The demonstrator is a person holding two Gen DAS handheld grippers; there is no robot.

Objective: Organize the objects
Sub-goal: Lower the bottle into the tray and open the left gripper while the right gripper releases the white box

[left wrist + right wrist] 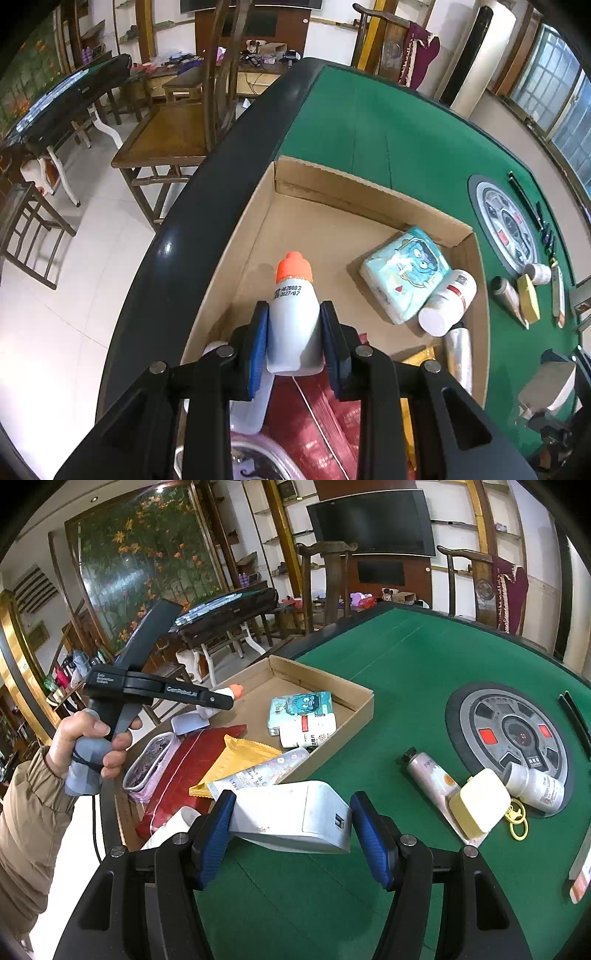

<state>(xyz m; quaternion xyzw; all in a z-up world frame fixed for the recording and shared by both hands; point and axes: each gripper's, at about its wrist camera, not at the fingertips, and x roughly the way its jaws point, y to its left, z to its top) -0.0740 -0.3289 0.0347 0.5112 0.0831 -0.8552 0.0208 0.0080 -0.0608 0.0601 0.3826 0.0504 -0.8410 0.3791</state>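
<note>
My left gripper (293, 332) is shut on a white bottle with an orange cap (293, 317) and holds it above the cardboard box (332, 184); the bottle also shows in the right wrist view (231, 692). The box holds a tissue pack (404, 273), a white pill bottle (448, 302), a tube (460, 354), a red packet (314, 424) and a yellow packet (243, 757). My right gripper (291, 830) has its blue pads around a white box-shaped device (295, 818) beside the cardboard box; the left pad touches it, the right pad stands a little apart.
On the green table (406, 657) to the right lie a hand cream tube (430, 775), a yellow-white case with a key ring (478, 803), a small white bottle (535, 784) and the round centre panel (513, 731). Wooden chairs (177, 133) stand beyond the table's black rim.
</note>
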